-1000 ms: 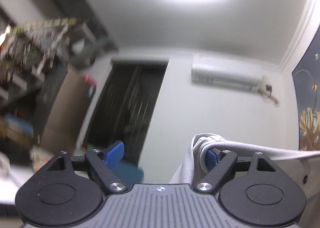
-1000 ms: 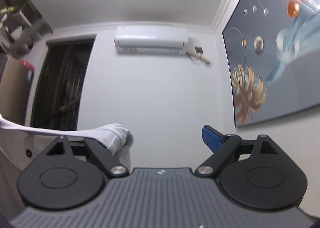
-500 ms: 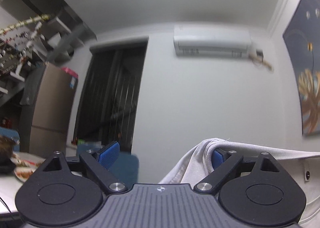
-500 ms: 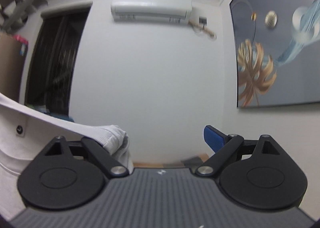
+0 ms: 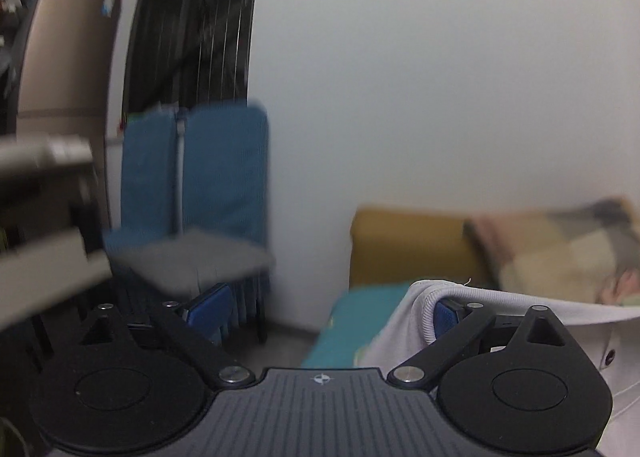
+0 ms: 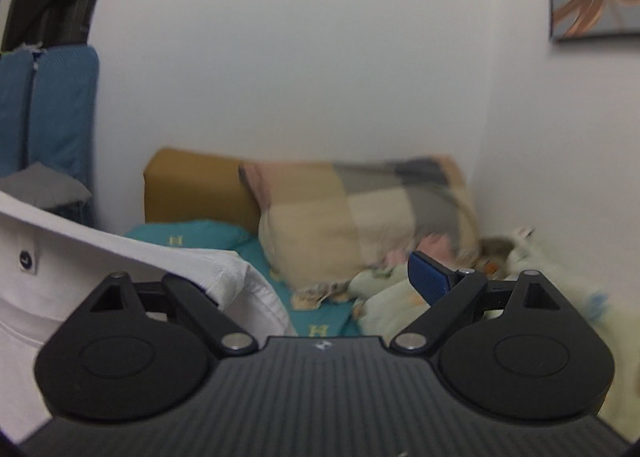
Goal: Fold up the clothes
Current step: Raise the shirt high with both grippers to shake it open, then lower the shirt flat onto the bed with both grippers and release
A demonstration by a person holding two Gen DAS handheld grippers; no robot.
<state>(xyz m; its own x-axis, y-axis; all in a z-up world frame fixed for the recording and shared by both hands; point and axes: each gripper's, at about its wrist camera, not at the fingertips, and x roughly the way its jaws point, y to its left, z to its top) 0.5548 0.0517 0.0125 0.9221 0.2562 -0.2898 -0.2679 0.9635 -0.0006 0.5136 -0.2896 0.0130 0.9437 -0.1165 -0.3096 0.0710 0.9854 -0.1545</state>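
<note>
Left wrist view: left gripper (image 5: pixel 324 307) down from ceiling height to bed level now, jaws opening wide, nothing pinched, white shirt (image 5: pixel 500 307) only draped over the right finger (image 5: pixel 444 315). Blue chair (image 5: pixel 192 185) and yellow headboard (image 5: pixel 412 245) ahead. Right wrist view: right gripper (image 6: pixel 320 277) also lowered, spread wide, shirt (image 6: pixel 120 257) hooked over its left finger, stretched between both grippers above the teal bed sheet (image 6: pixel 200 235), near a patchwork pillow (image 6: pixel 360 213). Probably about to lay the shirt flat for folding. No boxes or baskets seen.
</note>
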